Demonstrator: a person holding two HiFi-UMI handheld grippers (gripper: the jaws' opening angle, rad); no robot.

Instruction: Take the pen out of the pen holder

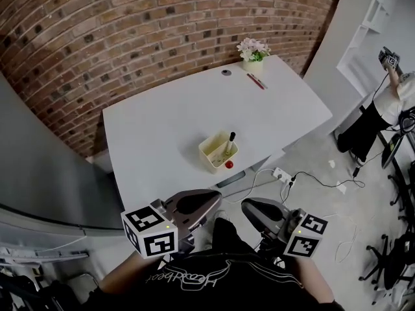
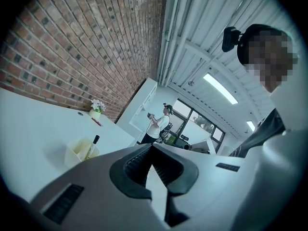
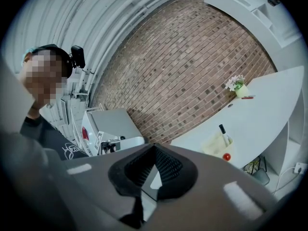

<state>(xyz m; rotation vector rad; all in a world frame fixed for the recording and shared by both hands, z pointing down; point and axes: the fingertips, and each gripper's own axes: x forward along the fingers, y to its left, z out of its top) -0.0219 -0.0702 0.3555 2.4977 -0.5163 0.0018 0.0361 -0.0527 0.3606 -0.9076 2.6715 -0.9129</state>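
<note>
A pale yellow pen holder [image 1: 216,153] stands near the front edge of the white table [image 1: 162,128]. A pen [image 1: 230,140] with a black cap leans upright inside it. The left gripper view shows the holder [image 2: 77,151] and pen [image 2: 92,145] at lower left; the right gripper view shows the holder [image 3: 215,146] and pen [image 3: 224,133] at right. My left gripper [image 1: 209,200] and right gripper [image 1: 250,207] are held close to my body, short of the table and well apart from the holder. Each is shut and holds nothing, seen in its own view as the left gripper [image 2: 152,147] and the right gripper [image 3: 154,147].
A small red ball [image 1: 229,164] lies just in front of the holder. At the table's far end are a flower pot [image 1: 253,54], a red pen [image 1: 255,81] and a small dark disc [image 1: 225,72]. A power strip [image 1: 282,173] with cables lies on the floor. A person [image 1: 391,101] stands at right.
</note>
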